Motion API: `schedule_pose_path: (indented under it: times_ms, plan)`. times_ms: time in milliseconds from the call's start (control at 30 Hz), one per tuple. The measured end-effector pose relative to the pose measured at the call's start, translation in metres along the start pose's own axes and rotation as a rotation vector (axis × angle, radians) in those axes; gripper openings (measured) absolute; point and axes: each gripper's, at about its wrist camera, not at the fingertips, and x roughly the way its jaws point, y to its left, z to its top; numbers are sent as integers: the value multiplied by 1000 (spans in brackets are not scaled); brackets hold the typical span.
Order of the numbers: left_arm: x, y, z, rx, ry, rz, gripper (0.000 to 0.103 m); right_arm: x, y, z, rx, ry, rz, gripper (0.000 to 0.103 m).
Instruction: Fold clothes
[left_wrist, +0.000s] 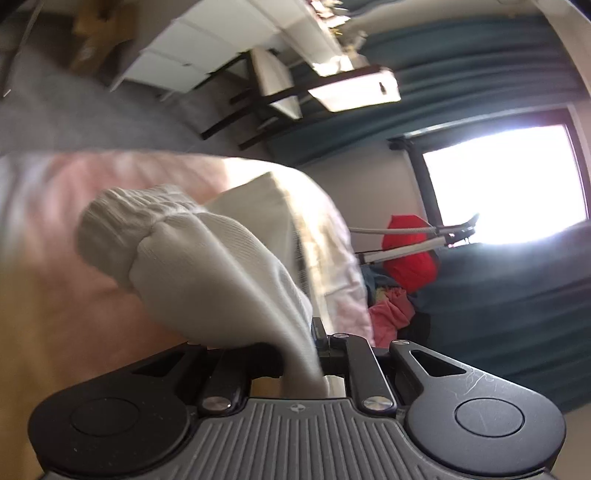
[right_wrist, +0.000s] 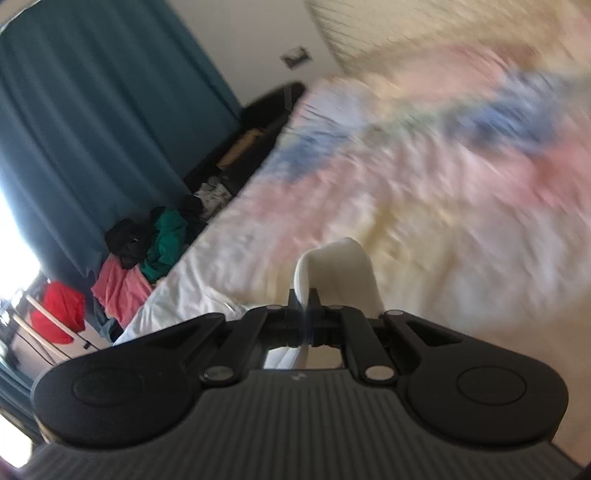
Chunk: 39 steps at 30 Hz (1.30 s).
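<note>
No readable text, brand name, number or sign is found in either view. A small pale emblem is seen stamped on the ribbed grey body of the left gripper (left_wrist: 318, 345), just behind its jaws, and a like mark on the right gripper (right_wrist: 303, 307) at the same place, but both are too small and blurred to be read. Nothing legible is carried by the white garment (left_wrist: 207, 266) held in front of those emblems.
</note>
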Motion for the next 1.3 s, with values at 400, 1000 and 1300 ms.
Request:
schedule_pose_path:
  times_ms: [400,1000,1300]
  plan:
    - [261,-112,54,85,-31,192,15,209,186,-13,-249,-10,-110,6]
    - [313,-117,5,444,-5,190,64,256,144,-84,-178,125,37,60]
    - [178,-60,-59,300,-49,120,83,140,49,-102,89,262,256,60]
